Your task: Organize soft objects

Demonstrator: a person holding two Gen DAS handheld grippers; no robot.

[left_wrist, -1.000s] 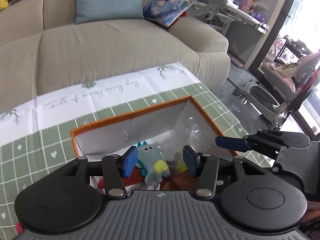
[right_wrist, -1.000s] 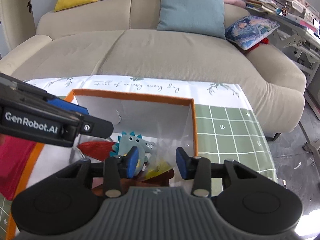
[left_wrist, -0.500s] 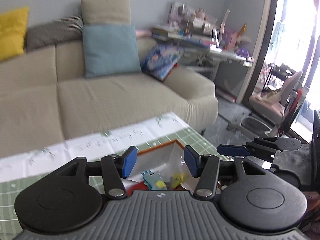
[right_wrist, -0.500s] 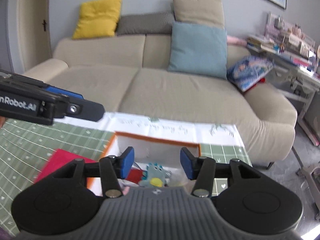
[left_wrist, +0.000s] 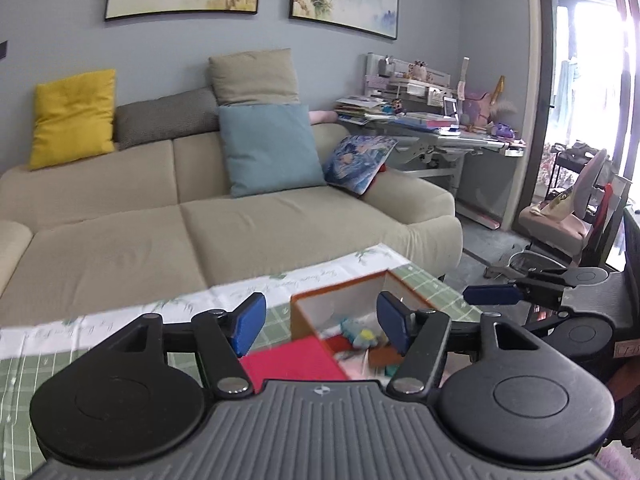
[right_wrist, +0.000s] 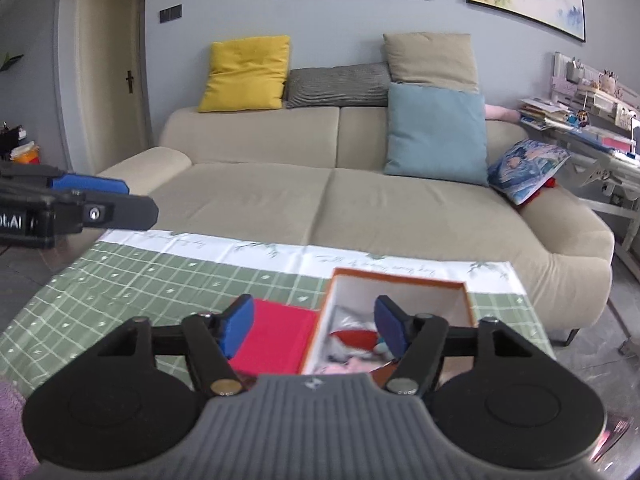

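**Both tongs pull back from the box, empty**

The left tongs (left_wrist: 318,322) are spreading wide, nothing between the blue pads (left_wrist: 249,322). The right tongs (right_wrist: 316,328) are opening too, also empty. A second ago both sat low over the box with narrower gaps, a blue plush toy right in front of them; now both views sit higher and further back, taking in the whole sofa (right_wrist: 360,196) and the paintings on the wall.

The toys (left_wrist: 360,334) lie inside the orange-rimmed box (right_wrist: 400,276), which stands on the worktop (right_wrist: 160,280) with its green checked cloth. A red cloth (right_wrist: 276,334) lies flat just beside the box, on its left in the right wrist view. Inside, a blue and yellow plush and something red can be made out; the rest is too blurred to sort.

My reading: a deposit into the box is finished and both hands are free for the next item. The red cloth looks like the nearest candidate. A purple fabric edge (right_wrist: 12,424) shows at the lower left of the right view, too little to identify.
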